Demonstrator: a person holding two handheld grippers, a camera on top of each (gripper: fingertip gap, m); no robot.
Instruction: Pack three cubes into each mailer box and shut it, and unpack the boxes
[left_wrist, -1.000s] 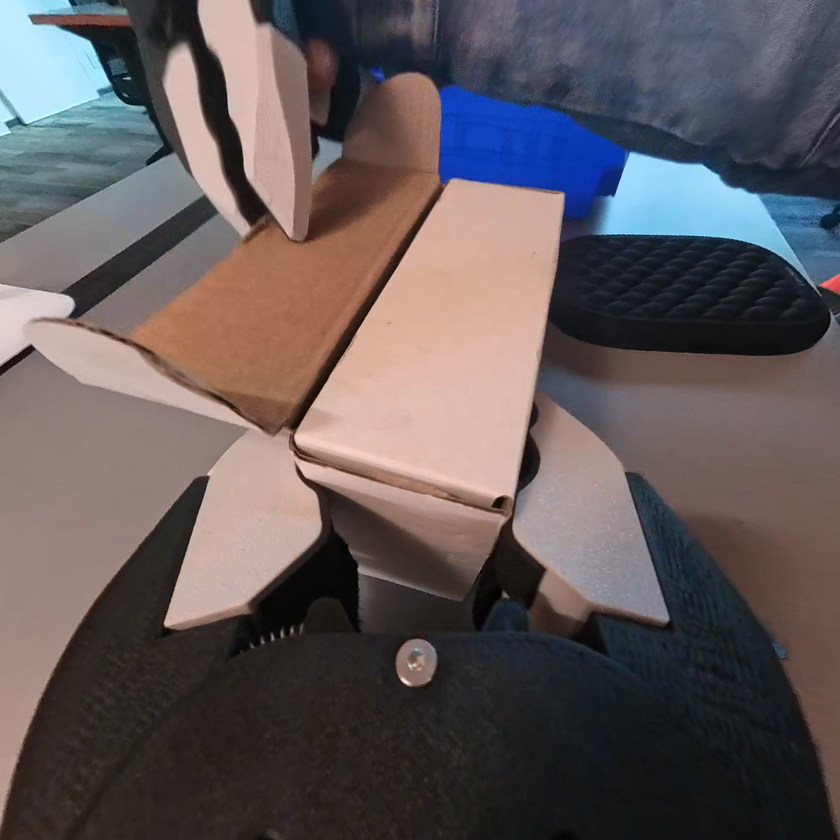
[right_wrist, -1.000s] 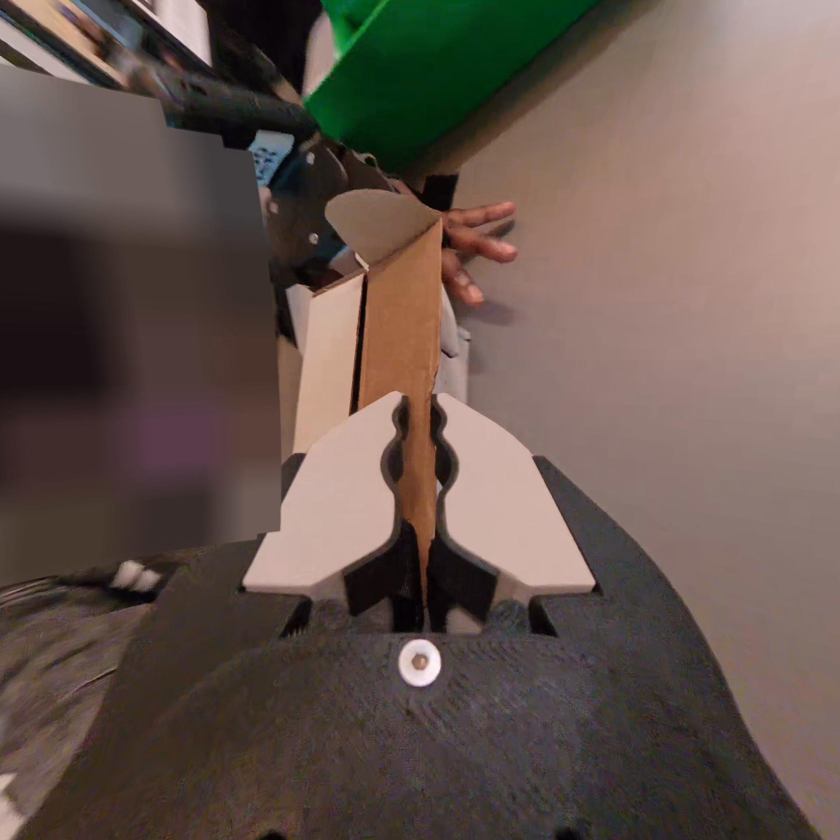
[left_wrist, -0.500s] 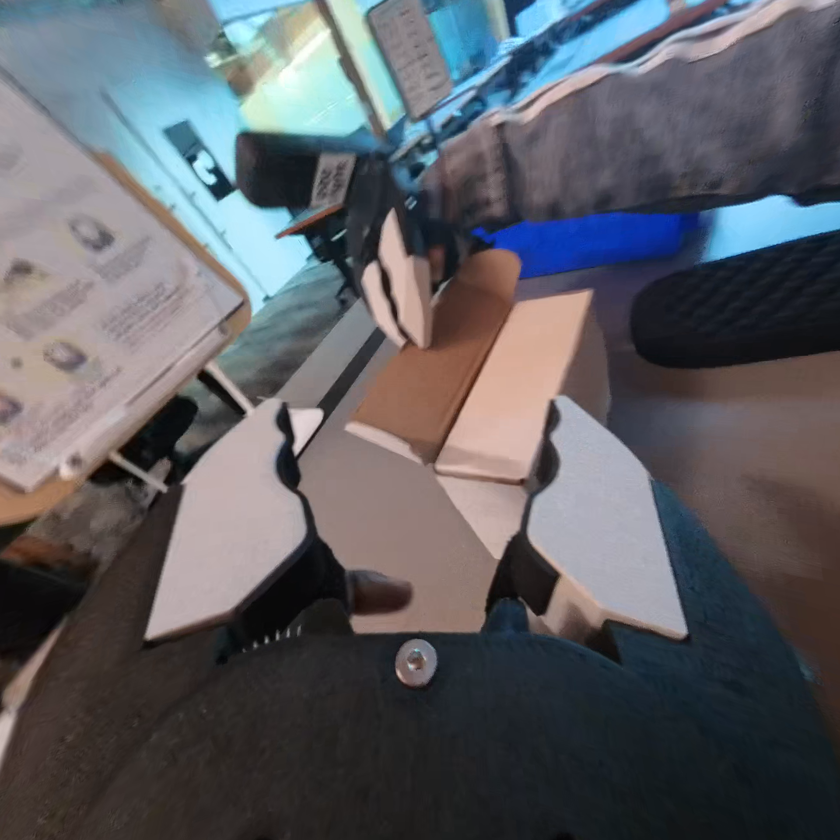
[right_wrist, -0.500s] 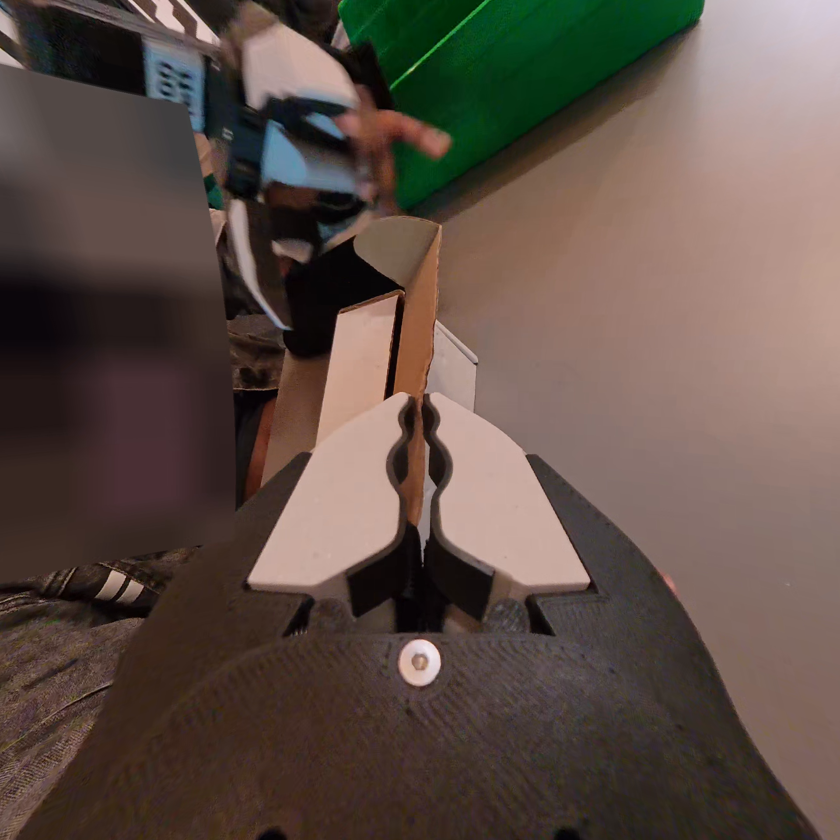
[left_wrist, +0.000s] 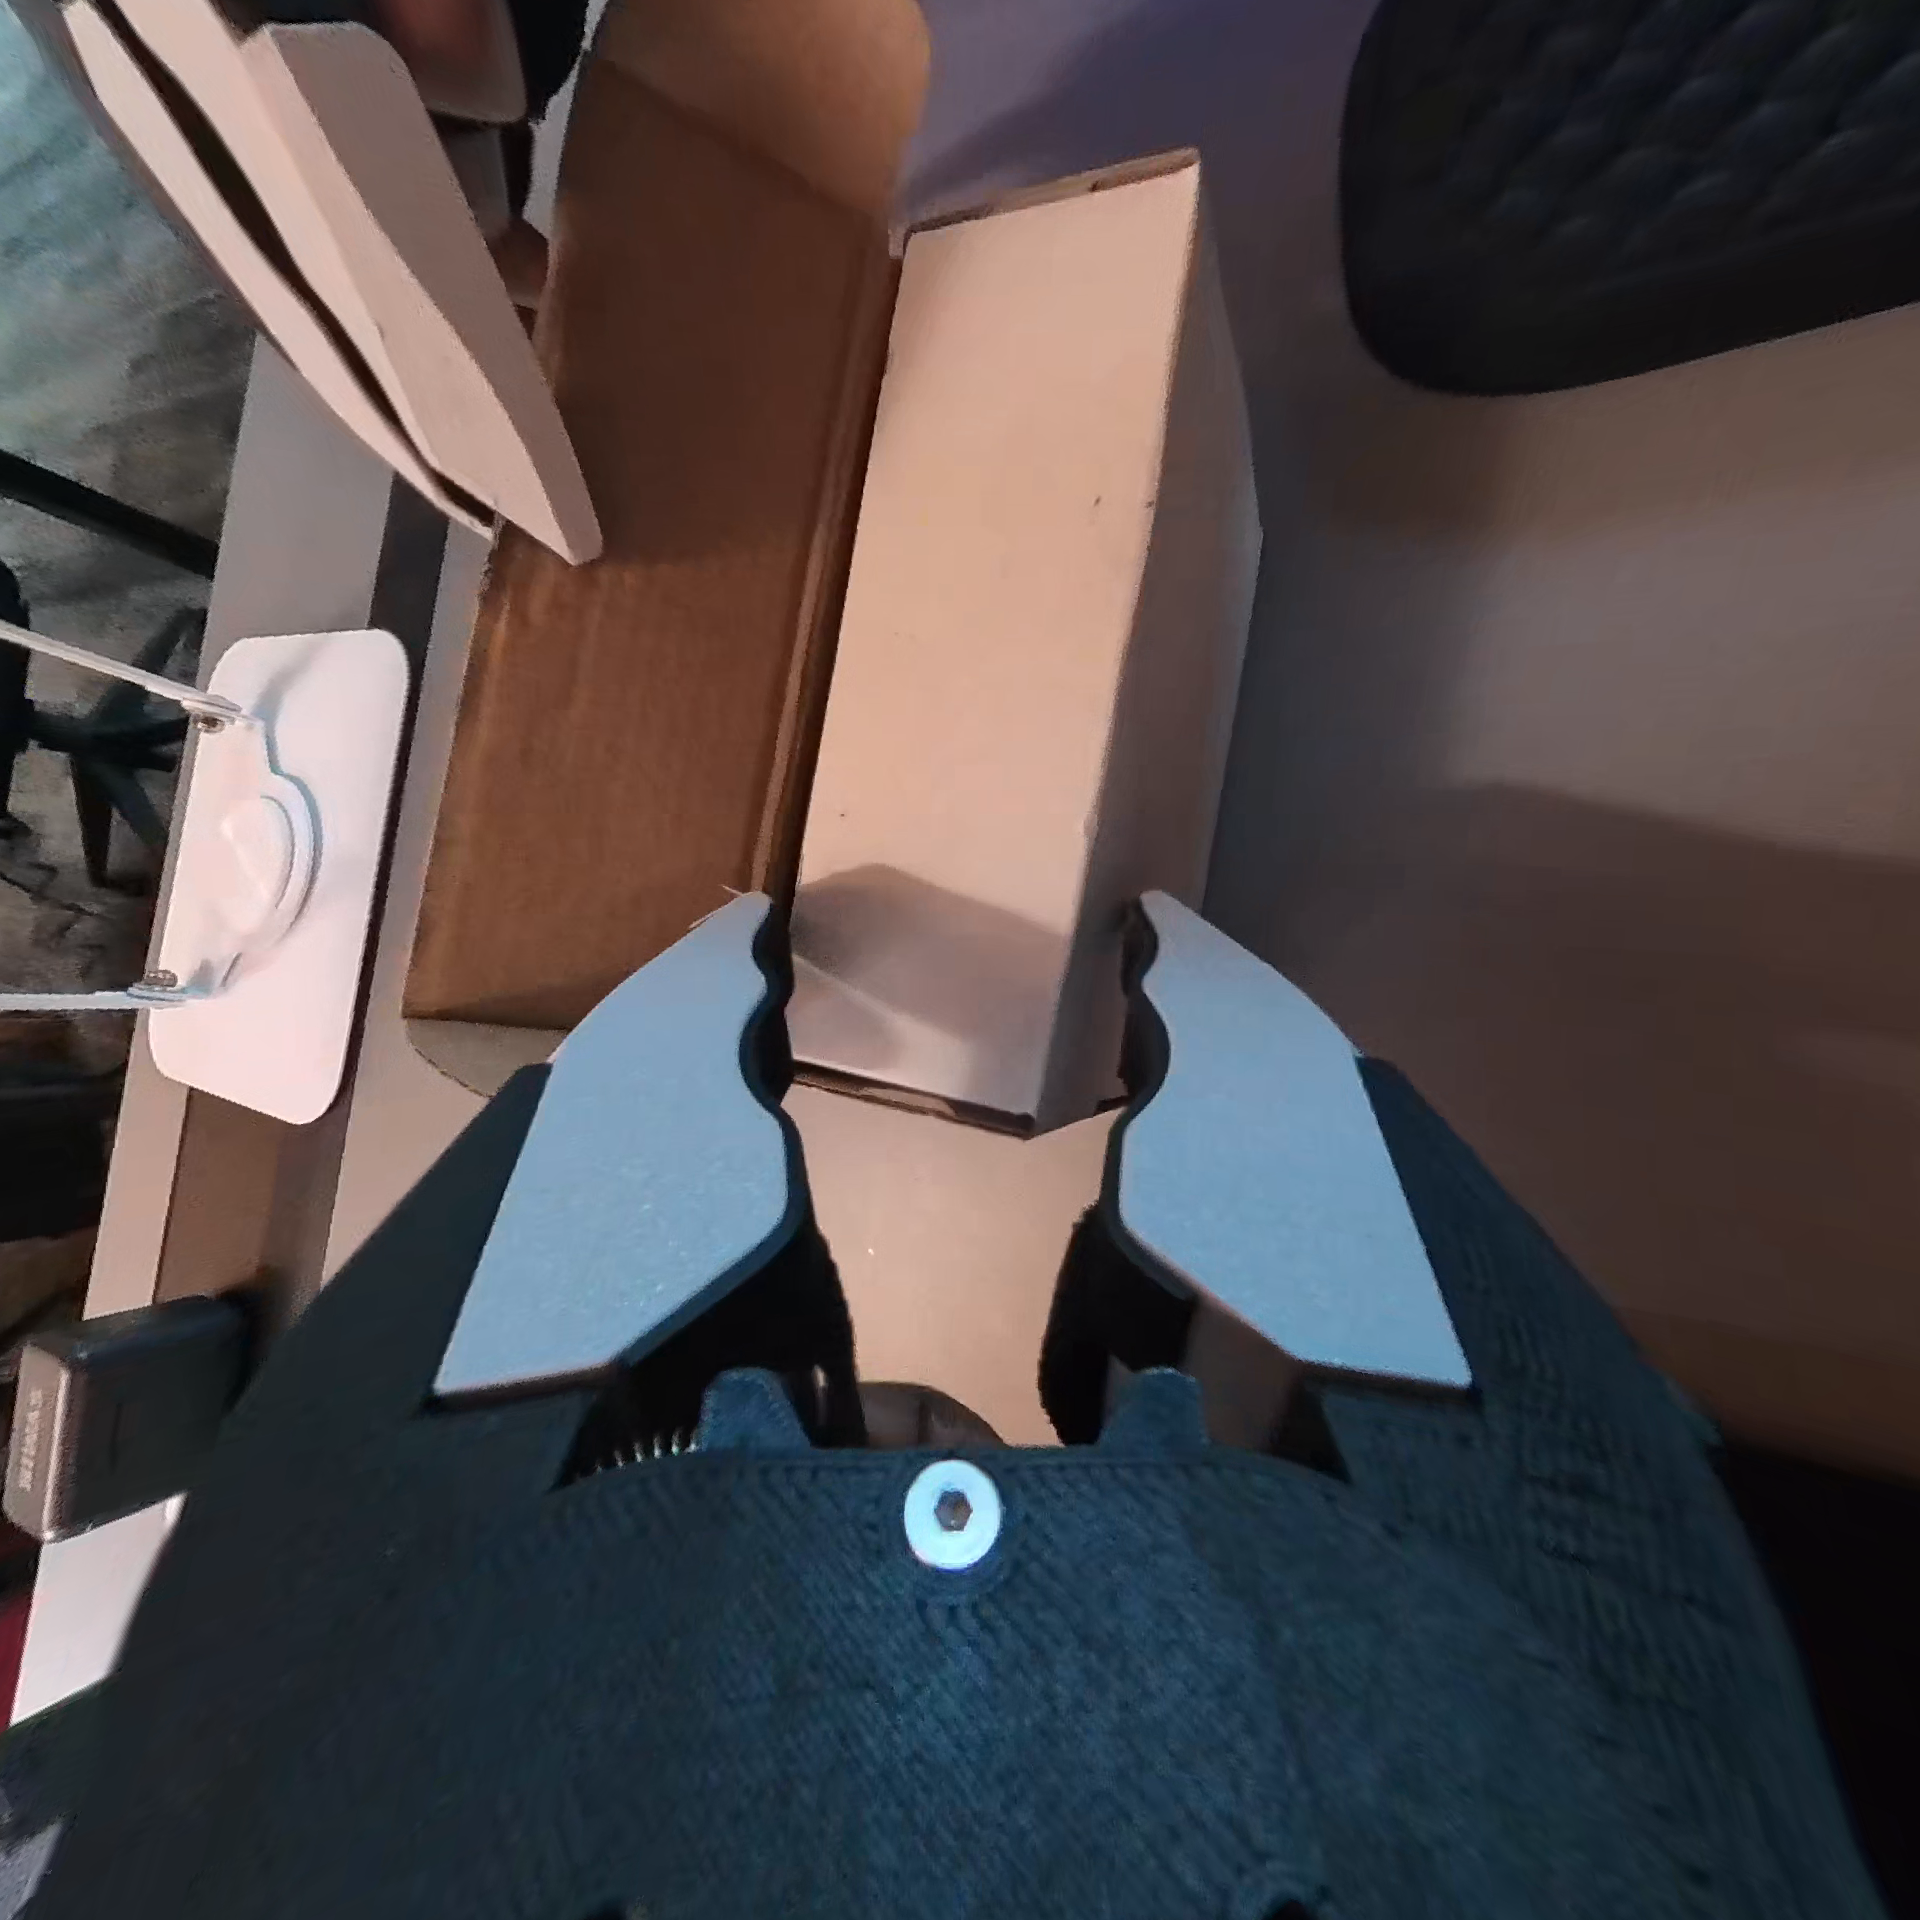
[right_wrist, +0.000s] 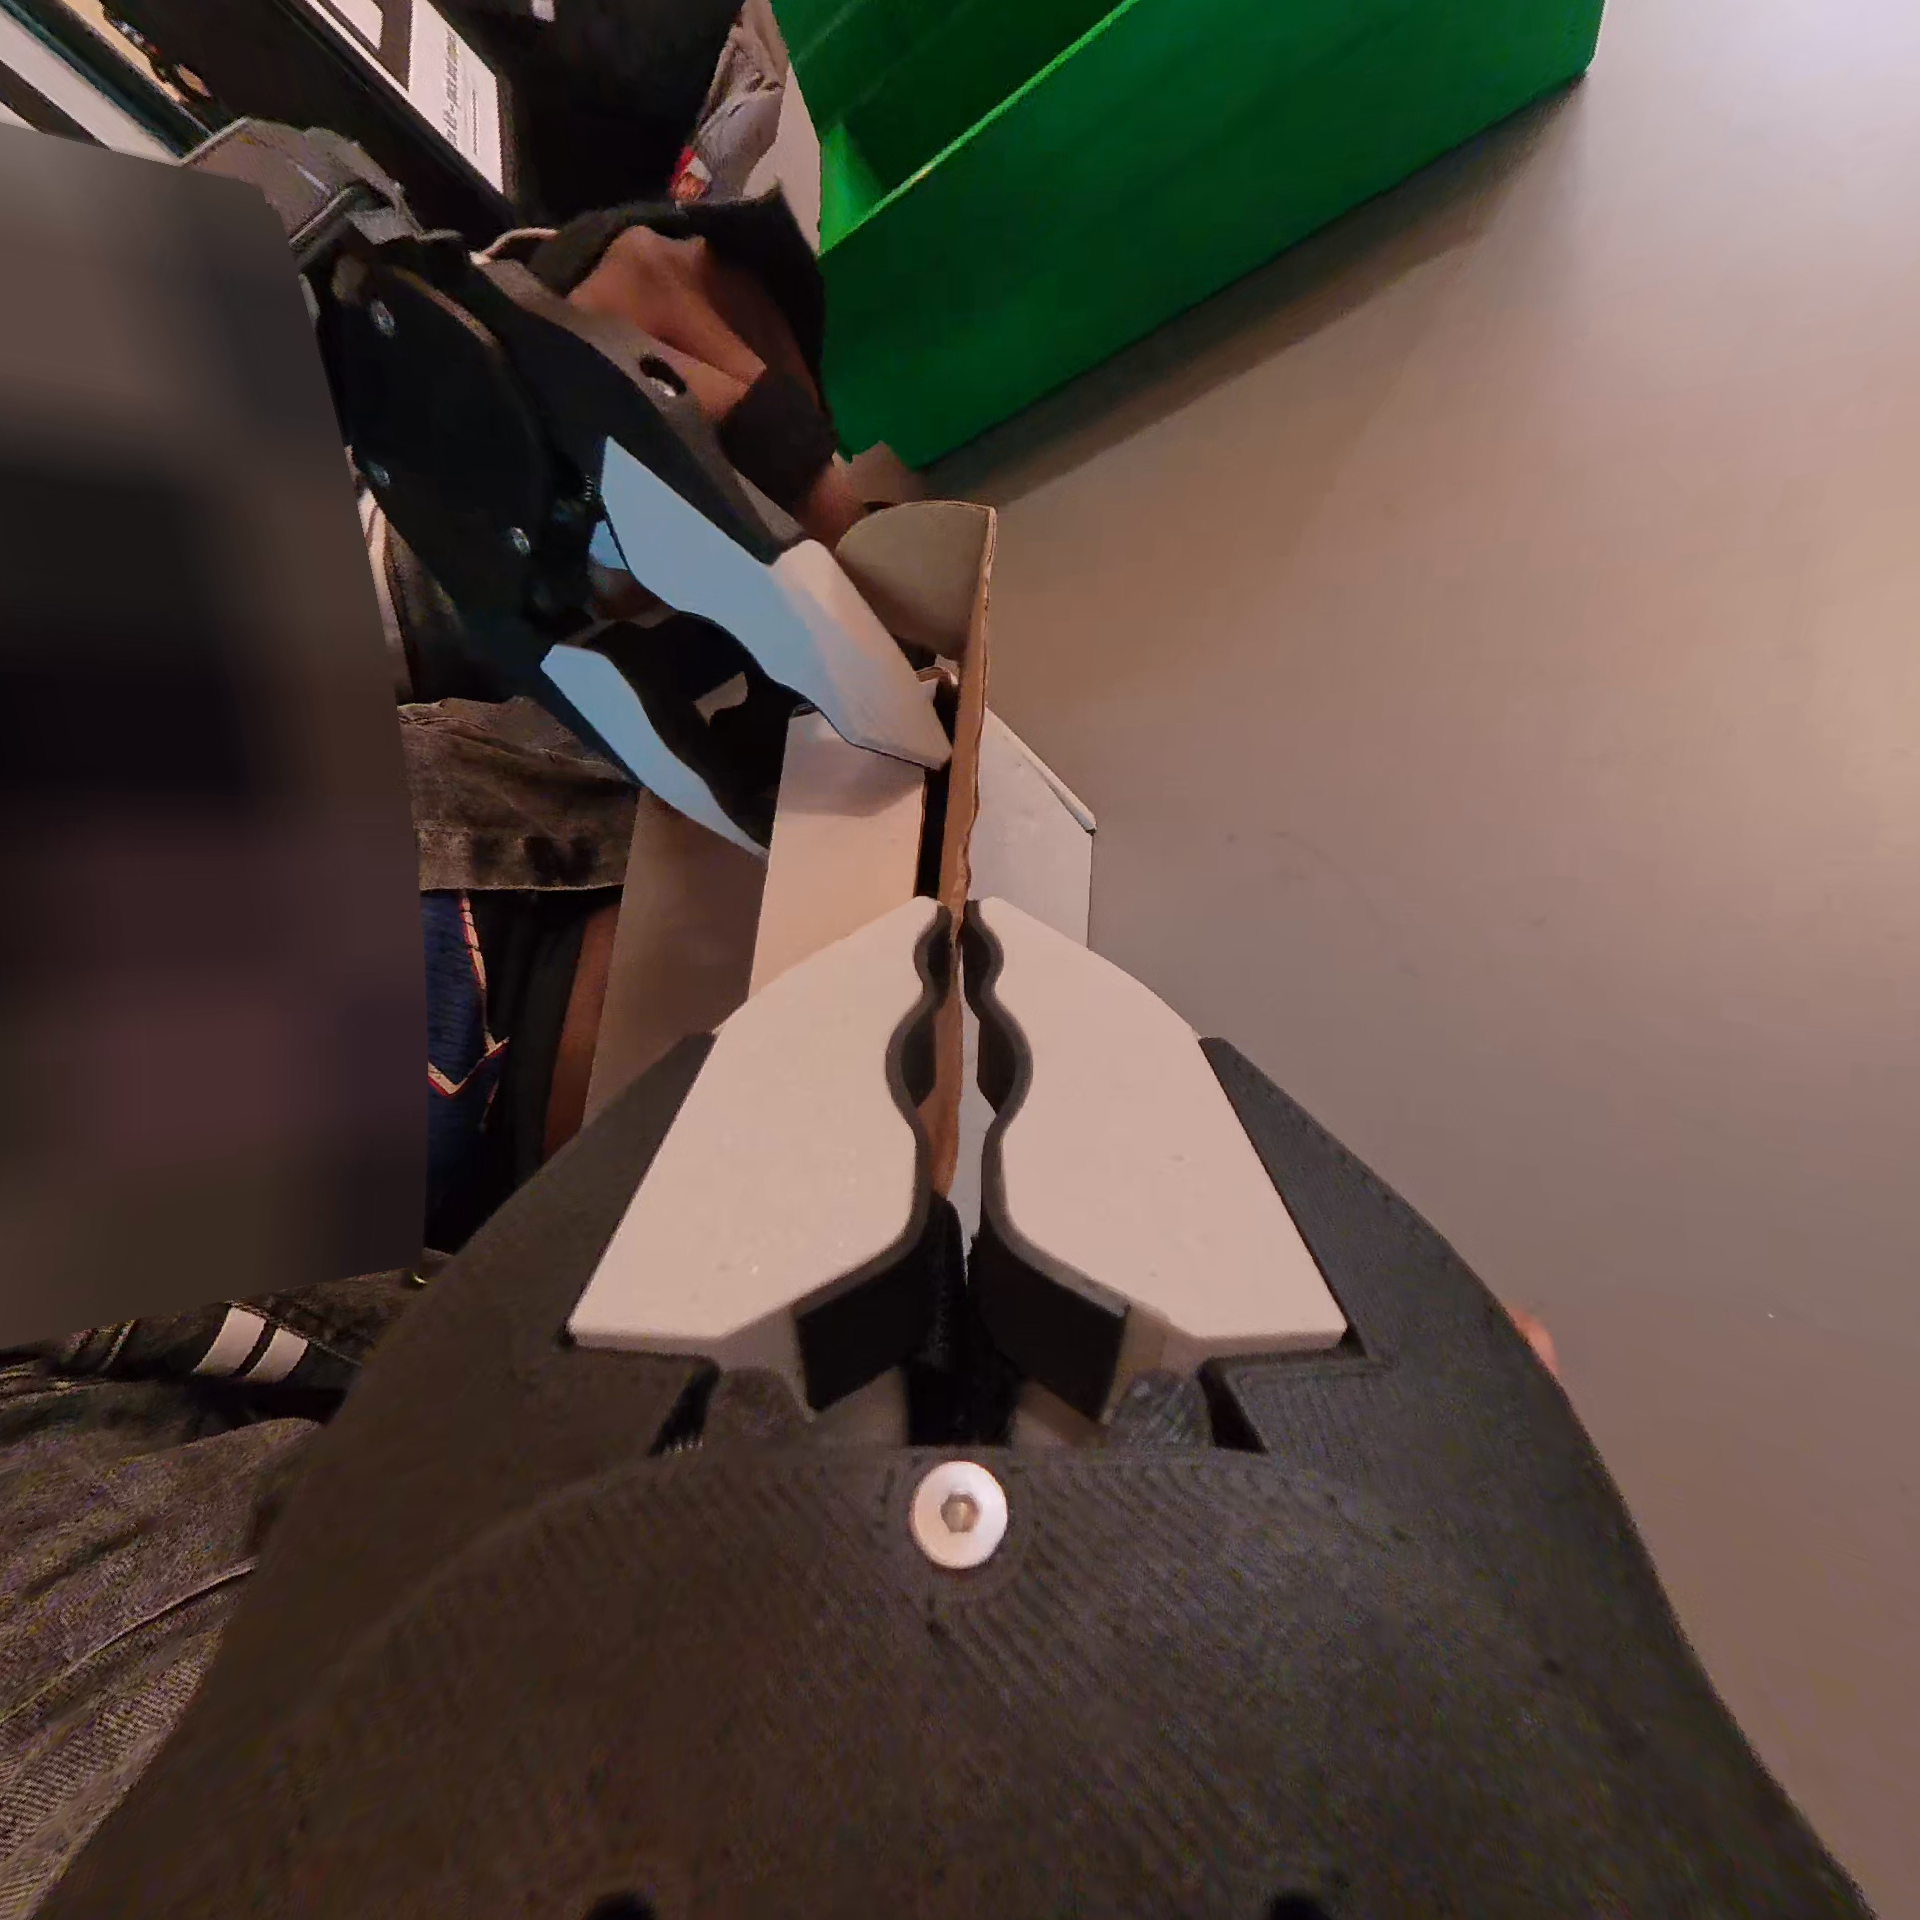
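Observation:
A white mailer box (left_wrist: 1018, 623) lies on the tan table, its lid down over the body. Its brown-lined front flap (left_wrist: 665, 623) sticks out to the left. My left gripper (left_wrist: 954, 914) is open and hovers over the box's near end, fingers on either side of its width. My right gripper (right_wrist: 956, 904) is shut on the edge of the flap (right_wrist: 971, 727) and holds it up. It also shows in the left wrist view (left_wrist: 416, 312) at the top left. The left gripper shows in the right wrist view (right_wrist: 790, 707) above the box (right_wrist: 842, 852). No cubes are in view.
A black textured pad (left_wrist: 1662, 177) lies to the right of the box. A white stand base (left_wrist: 281, 862) sits by the table's left edge. A green bin (right_wrist: 1143, 187) stands behind the box. Bare table (right_wrist: 1455, 935) lies to the right.
My left gripper has let go of the box's near end, pulled back and up, and now looks down on it, open. My right gripper stays shut on the flap.

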